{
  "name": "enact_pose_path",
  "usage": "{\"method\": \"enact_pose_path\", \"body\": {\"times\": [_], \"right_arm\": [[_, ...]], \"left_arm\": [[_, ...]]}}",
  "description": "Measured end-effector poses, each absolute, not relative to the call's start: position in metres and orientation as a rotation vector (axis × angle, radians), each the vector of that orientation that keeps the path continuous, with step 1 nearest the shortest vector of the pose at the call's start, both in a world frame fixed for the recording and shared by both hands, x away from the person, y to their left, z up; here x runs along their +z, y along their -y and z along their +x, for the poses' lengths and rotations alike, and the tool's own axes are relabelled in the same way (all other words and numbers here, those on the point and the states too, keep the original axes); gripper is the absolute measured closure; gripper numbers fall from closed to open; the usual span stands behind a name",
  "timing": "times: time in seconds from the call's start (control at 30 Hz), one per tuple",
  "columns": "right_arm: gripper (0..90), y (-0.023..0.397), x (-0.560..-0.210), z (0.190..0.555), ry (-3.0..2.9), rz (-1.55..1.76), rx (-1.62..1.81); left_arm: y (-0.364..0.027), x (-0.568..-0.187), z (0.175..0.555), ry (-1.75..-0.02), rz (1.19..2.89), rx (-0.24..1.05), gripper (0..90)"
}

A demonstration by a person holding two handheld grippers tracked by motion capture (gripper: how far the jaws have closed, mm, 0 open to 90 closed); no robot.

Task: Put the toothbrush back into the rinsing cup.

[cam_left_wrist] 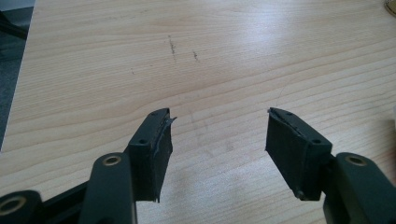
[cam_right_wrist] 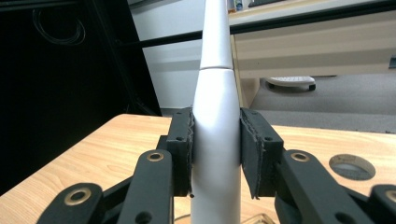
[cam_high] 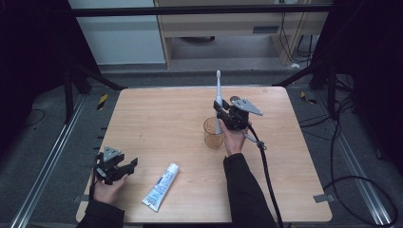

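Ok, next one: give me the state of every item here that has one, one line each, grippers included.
electric toothbrush: upright, head up, clamped by the right gripper, lower end in the cup.
cup: upright on the table, clear, holds the toothbrush's lower end.
toothpaste tube: lying flat on the table, cap on, untouched.
right gripper: shut on the toothbrush handle.
left gripper: open, nothing between the jaws, low over the table.

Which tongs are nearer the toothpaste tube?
Left. The left tongs rest just left of the tube; the right tongs hold the toothbrush farther off.
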State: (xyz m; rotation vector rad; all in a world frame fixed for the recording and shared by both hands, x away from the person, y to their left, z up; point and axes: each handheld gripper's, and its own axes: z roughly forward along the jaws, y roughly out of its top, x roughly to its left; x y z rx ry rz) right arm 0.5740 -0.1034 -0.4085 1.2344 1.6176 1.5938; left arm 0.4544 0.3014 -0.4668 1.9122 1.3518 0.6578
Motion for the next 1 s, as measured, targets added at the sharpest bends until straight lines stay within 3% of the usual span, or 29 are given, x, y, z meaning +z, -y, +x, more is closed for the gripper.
{"method": "enact_pose_path", "body": {"times": [1.0], "right_arm": [[66.9,0.101,-0.43,0.568,-1.709,1.317,1.514]], "left_arm": [[-0.301,-0.467,0.454,-1.349,1.916,0.662,40.1]]}}
